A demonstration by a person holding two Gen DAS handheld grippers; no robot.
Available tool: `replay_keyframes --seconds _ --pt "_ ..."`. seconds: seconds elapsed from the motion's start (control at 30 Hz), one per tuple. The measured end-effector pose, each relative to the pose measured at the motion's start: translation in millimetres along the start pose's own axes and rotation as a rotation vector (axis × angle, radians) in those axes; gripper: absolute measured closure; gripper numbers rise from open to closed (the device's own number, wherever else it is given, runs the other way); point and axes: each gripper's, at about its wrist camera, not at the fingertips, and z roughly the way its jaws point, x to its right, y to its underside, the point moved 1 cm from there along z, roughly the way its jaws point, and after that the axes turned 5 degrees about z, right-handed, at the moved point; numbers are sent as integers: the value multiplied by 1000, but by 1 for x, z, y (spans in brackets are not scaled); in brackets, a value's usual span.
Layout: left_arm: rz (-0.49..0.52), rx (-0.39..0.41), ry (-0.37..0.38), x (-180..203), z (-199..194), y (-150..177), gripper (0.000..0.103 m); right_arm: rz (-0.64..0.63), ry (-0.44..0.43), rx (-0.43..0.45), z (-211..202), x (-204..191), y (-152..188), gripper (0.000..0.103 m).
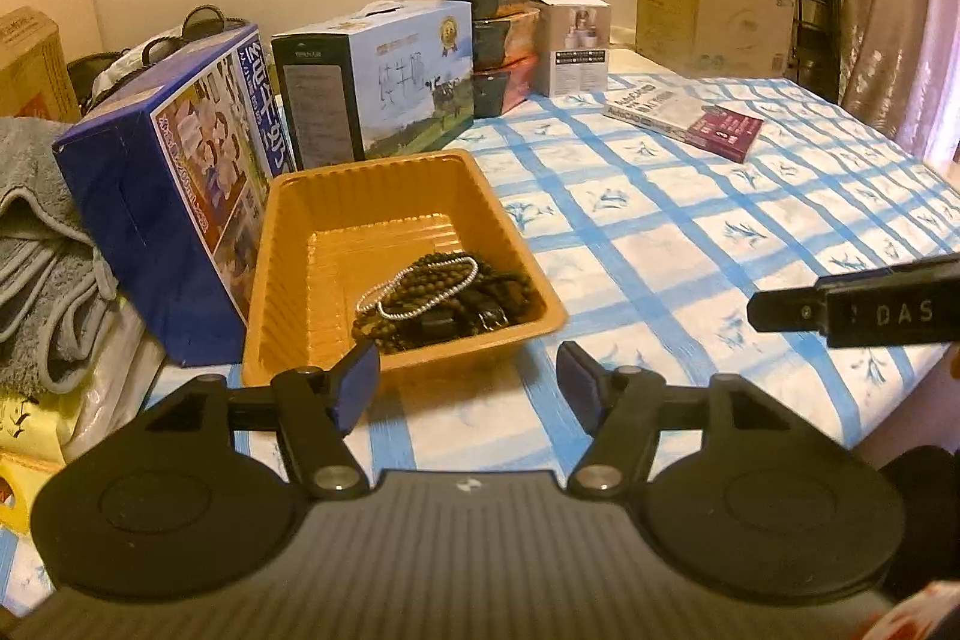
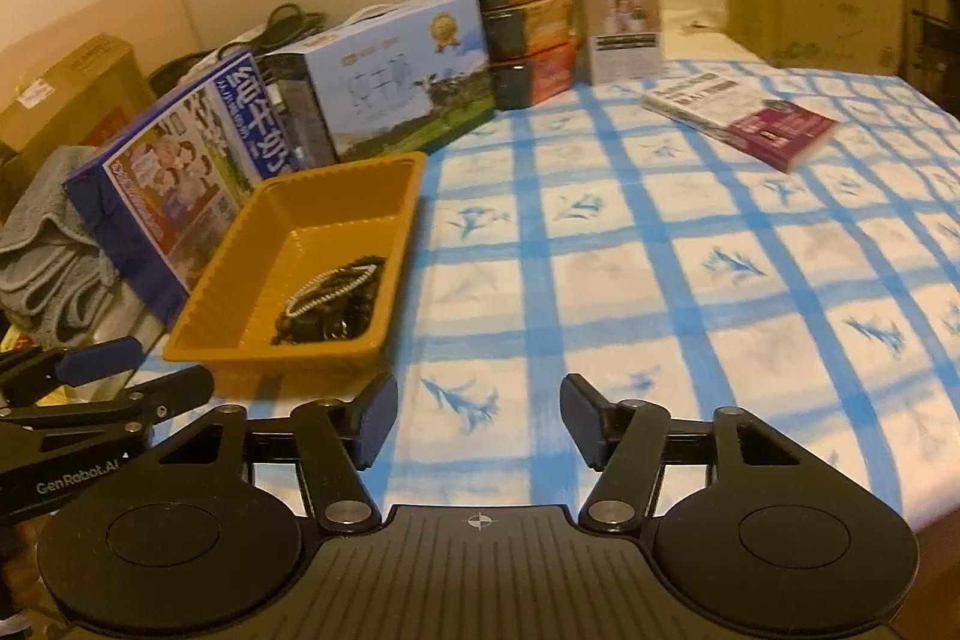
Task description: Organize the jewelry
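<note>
Blue-checked tablecloth [image 1: 690, 232]. Left wrist view: left gripper [image 1: 468, 388] spread wide, empty, just before orange tray [image 1: 300, 280] holding bead jewelry [image 1: 444, 298]. Right wrist view: right gripper [image 2: 479, 421] spread, empty; tray front-left

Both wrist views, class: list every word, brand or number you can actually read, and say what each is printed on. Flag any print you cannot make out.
"GenRobot.AI": left tool, on its body, right wrist view.
"DAS": right tool, on its side, left wrist view.
Blue box: large white characters, too distorted to read.
Milk box: handwritten-style characters and a gold medal, unreadable.
Book: cover print too small.
White box: label too small.
</note>
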Motion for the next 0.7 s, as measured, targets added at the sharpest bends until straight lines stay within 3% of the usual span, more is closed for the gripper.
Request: replay_keyframes --seconds 0.37,0.7 --pt "-31 -83 65 19 -9 7 39 83 28 1 -34 18 22 42" --pt "-33 -89 87 41 -19 6 39 57 74 1 -52 23 33 41"
